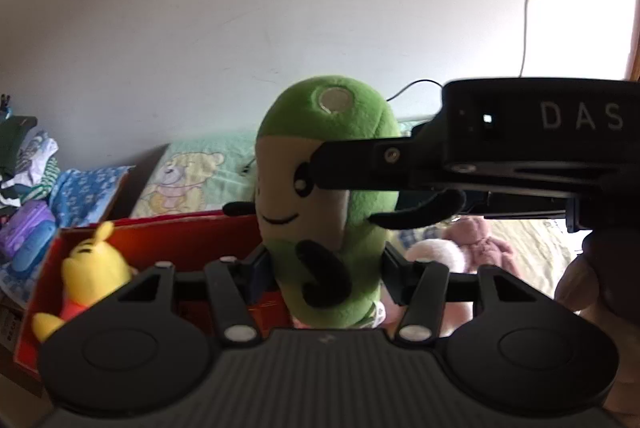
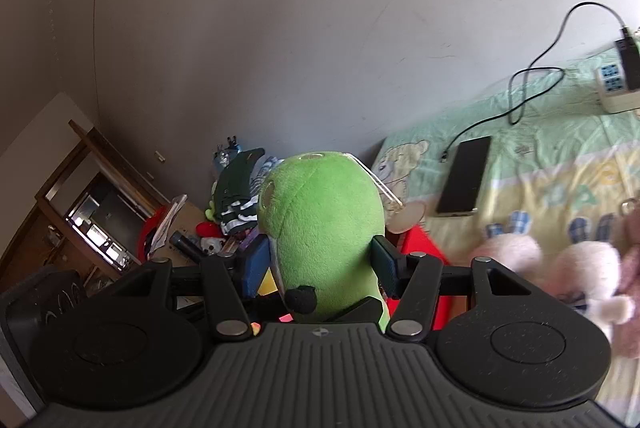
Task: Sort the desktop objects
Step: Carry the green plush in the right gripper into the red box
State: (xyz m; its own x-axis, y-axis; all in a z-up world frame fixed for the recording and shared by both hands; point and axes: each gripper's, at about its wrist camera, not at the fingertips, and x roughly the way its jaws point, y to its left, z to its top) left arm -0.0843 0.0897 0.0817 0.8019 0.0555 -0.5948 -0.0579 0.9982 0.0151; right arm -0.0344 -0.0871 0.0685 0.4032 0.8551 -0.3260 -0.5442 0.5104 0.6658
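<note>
Green plush toy (image 1: 328,204) upright, long axis vertical, top toward the ceiling; left gripper (image 1: 325,270) and right gripper (image 2: 318,270) both clamp it, hiding its base.

White capitals "D A S" are showing on the black housing of the right gripper (image 1: 316,172) in the left wrist view, running off the frame's right edge; nothing else is reading legibly.

The left gripper (image 1: 326,274) and right gripper (image 2: 320,268) both have jaws clamped (from opposite sides).
</note>
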